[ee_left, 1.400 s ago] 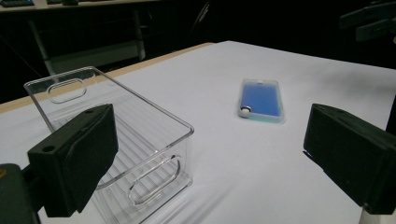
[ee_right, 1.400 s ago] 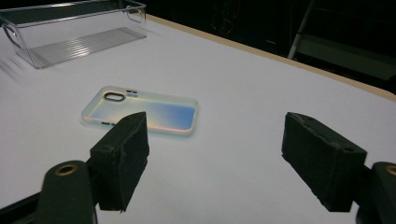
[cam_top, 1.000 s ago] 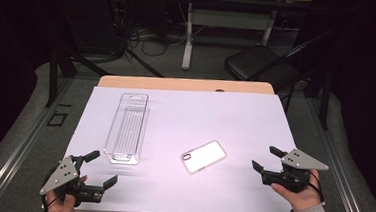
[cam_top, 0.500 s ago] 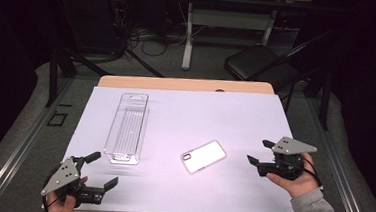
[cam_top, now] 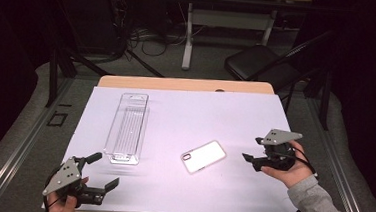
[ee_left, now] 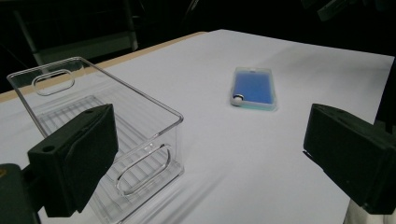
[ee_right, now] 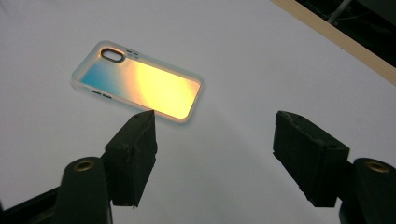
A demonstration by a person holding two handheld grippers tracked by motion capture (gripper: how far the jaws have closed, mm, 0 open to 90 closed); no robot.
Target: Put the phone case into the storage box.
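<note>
A phone case (cam_top: 203,156) lies flat near the middle of the white table top (cam_top: 200,112); it looks iridescent blue and yellow (ee_right: 140,84) in the right gripper view. My right gripper (cam_top: 252,149) hovers just to its right, open, with nothing between its jaws (ee_right: 215,140), which have just been closing slightly. A clear plastic tray (cam_top: 127,128) lies lengthwise on the left. Near the front left corner my left gripper (cam_top: 103,171) is open and empty. From it, the tray's near end (ee_left: 93,135) is close by and the case (ee_left: 253,88) lies farther off.
The table's wooden far edge (cam_top: 187,84) shows behind the white sheet. A black chair (cam_top: 259,63) and a desk frame with cables (cam_top: 188,36) stand beyond it. Metal rails run along both sides of the table.
My right gripper has moved left and slightly up, closer to the phone case. The left gripper, the tray and the case have stayed put.
</note>
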